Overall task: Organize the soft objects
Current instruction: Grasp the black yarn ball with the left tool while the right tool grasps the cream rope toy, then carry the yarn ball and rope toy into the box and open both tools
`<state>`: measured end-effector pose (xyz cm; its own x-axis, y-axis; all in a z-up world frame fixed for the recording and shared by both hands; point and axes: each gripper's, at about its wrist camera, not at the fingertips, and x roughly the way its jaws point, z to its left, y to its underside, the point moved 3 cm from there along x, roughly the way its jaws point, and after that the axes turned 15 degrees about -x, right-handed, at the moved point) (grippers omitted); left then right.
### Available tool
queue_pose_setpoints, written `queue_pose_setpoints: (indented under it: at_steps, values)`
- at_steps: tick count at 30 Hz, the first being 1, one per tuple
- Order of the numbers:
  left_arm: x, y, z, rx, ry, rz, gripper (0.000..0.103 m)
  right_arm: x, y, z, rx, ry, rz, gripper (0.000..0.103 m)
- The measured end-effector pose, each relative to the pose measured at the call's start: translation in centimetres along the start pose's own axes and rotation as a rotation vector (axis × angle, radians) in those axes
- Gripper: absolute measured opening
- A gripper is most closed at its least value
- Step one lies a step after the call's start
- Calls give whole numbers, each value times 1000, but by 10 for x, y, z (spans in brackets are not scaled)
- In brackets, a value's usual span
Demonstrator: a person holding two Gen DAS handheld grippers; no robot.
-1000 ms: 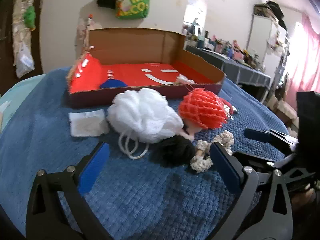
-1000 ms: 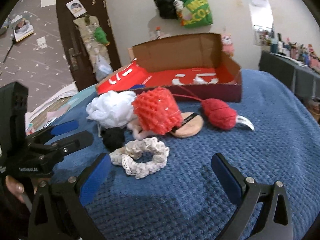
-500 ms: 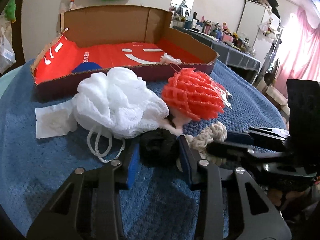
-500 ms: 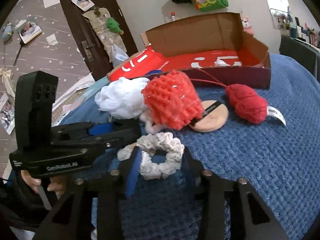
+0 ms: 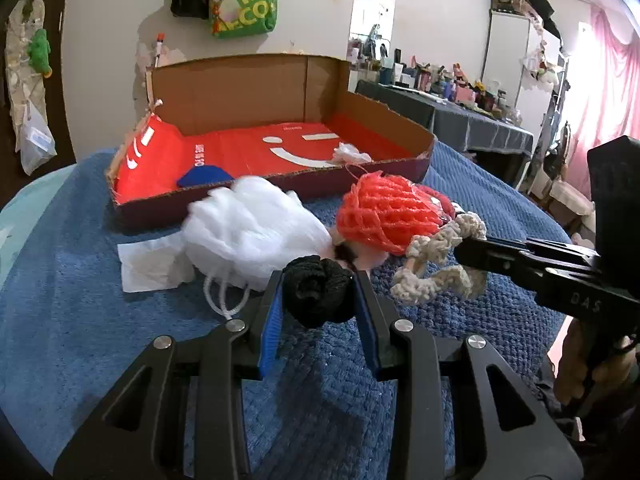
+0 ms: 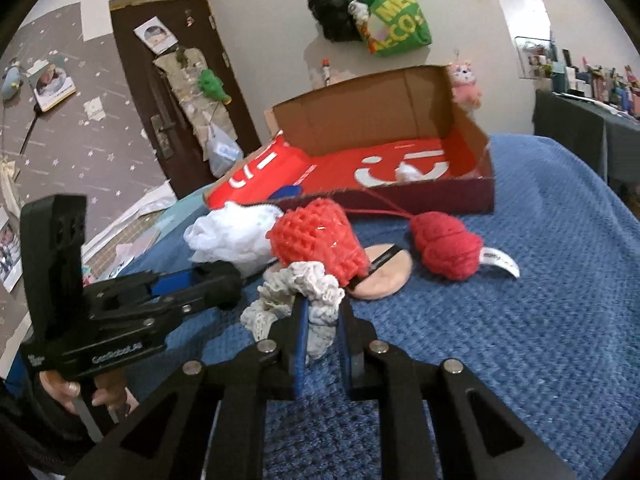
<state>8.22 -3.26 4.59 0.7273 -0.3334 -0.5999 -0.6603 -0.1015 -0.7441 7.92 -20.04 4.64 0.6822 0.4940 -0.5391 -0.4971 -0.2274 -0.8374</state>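
Two grippers are each pinching a soft thing above the blue blanket (image 5: 80,320): the left gripper (image 5: 319,294) is squeezing a black scrunchie (image 5: 318,296) between its blue pads, and the right gripper (image 6: 320,320) is clamping a cream scrunchie (image 6: 304,292) by one side, so the rest is dangling free. Both are sitting just in front of the open cardboard box (image 5: 248,84), probably the place for collecting them, where a blue item (image 5: 204,174) and a white scrap (image 5: 350,154) are already lying. Beside the box, a white mesh sponge (image 5: 252,232), an orange foam net (image 5: 384,212), a red yarn ball (image 6: 446,246) and a powder puff (image 6: 382,276) are waiting on the blanket.
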Motion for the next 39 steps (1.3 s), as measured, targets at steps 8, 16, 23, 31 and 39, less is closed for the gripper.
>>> queue_pose_setpoints:
  at_steps: [8,16,23,31,39]
  values:
    - [-8,1,1,0,0,-13,32,-7,-1,-3,10,21,-7,15]
    - [-13,-1,-2,4,5,-24,32,-9,-1,-2,10,21,-10,14]
    - [-28,-9,-11,29,33,-53,32,-25,-8,0,13,9,-55,15]
    - [-21,-60,-19,66,53,-95,32,-27,-55,-8,-25,1,-95,15]
    - [43,-123,-9,112,33,6,32,33,-119,-37,-94,-21,-10,15]
